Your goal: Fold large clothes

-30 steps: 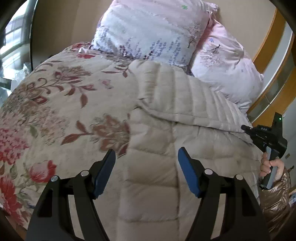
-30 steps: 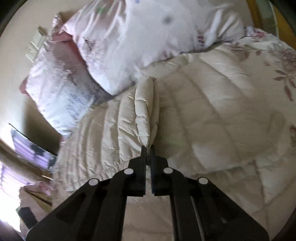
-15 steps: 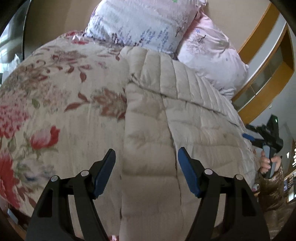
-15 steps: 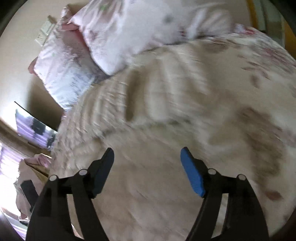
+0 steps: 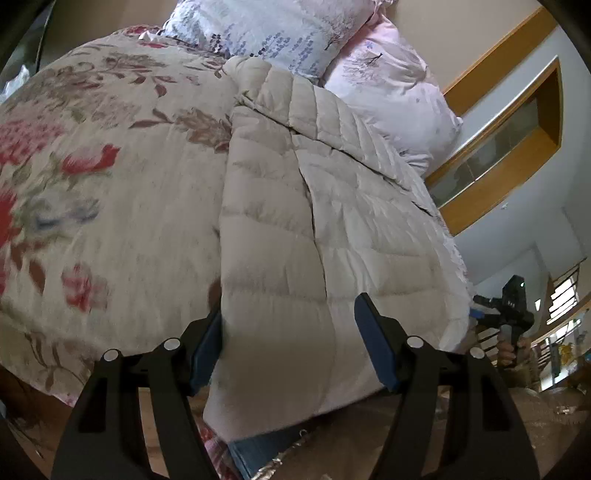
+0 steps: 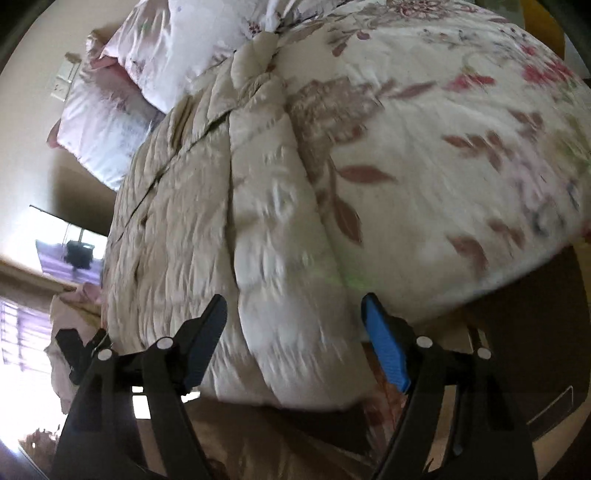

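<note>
A beige quilted down coat [image 5: 314, 229] lies lengthwise on the flowered bed quilt [image 5: 92, 184], its hem hanging over the near bed edge. It also shows in the right wrist view [image 6: 229, 229]. My left gripper [image 5: 291, 343] is open, its jaws on either side of the coat's near hem, holding nothing. My right gripper [image 6: 291, 339] is open and empty at the coat's hem; it also shows far right in the left wrist view [image 5: 506, 314].
Two pale floral pillows [image 5: 295, 33] lie at the head of the bed, also seen in the right wrist view [image 6: 166, 48]. A wood-trimmed window frame [image 5: 517, 147] is on the right wall. Floor and more cloth lie below the bed edge [image 5: 332, 443].
My right gripper let go of the coat fold and opened, then pulled back to the bed's near edge. My left gripper also dropped back and down to the coat's hem, staying open.
</note>
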Demonstrator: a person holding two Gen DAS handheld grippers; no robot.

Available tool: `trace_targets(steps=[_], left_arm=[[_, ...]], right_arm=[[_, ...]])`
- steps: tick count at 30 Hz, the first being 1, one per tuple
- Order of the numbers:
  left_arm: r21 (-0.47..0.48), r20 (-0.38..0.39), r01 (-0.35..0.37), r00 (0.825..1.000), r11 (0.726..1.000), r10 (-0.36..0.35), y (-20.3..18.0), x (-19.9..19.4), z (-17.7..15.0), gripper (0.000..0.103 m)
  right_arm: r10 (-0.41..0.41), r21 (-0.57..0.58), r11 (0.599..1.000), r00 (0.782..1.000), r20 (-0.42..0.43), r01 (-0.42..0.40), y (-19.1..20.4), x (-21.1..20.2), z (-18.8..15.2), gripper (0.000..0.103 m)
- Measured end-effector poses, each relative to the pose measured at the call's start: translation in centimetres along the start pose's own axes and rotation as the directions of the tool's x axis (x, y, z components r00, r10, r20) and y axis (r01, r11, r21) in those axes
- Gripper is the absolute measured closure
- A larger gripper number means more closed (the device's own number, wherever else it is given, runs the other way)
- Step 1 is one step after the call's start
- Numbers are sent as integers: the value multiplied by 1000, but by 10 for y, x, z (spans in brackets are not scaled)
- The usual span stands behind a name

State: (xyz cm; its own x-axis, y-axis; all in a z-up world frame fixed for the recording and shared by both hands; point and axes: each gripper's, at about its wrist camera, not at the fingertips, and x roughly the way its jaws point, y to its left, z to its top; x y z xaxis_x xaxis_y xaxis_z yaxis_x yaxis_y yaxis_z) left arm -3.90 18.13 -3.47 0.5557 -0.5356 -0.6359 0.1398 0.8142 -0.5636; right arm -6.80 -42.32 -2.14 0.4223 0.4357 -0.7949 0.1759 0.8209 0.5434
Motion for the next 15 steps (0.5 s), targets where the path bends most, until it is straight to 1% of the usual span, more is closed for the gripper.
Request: trace_targets(steps=[2, 4, 6, 7, 8, 9, 10, 11, 13, 14, 15], left_arm=[[-4, 2, 14, 1000, 1000, -14, 1, -4, -5, 34], [-5, 3, 25, 1000, 1000, -25, 1, -6, -10, 34], [-17, 7, 48, 999, 999, -48, 3, -7, -14, 34], [-27, -1, 58, 998, 998, -58, 5, -6, -16, 34], [-34, -7, 64, 998, 997, -64, 6, -5, -18, 34], [-40, -22, 54, 998, 998, -55, 8, -3, -22, 34], [-47, -50, 28, 998, 998, -30, 10, 2, -26, 34], [-53, -65, 21, 998, 998, -24, 11, 6, -28, 34], [-82, -69, 52, 996, 995, -58, 15, 17, -30, 34], [-90, -67, 66, 995, 994, -72, 16, 20, -30, 34], [-98, -64, 88, 993, 991, -94, 17, 25, -29, 34]], right_arm=[[-2, 2, 1000, 1000, -28, 2, -6, -2, -10, 22], [30, 10, 1000, 998, -60, -30, -7, 7, -13, 21], [114, 33, 993, 991, -69, -112, -13, 19, -17, 21], [170, 54, 985, 983, -70, -167, -20, 26, -19, 21], [199, 68, 979, 977, -72, -194, -22, 32, -19, 21], [220, 81, 974, 973, -74, -214, -24, 37, -21, 21], [246, 93, 967, 966, -80, -239, -27, 44, -23, 23], [265, 96, 962, 961, -84, -257, -27, 48, -26, 28], [301, 88, 952, 950, -86, -294, -26, 52, -29, 54], [327, 75, 944, 941, -84, -322, -23, 51, -31, 59], [334, 60, 942, 939, -80, -330, -21, 47, -33, 69]])
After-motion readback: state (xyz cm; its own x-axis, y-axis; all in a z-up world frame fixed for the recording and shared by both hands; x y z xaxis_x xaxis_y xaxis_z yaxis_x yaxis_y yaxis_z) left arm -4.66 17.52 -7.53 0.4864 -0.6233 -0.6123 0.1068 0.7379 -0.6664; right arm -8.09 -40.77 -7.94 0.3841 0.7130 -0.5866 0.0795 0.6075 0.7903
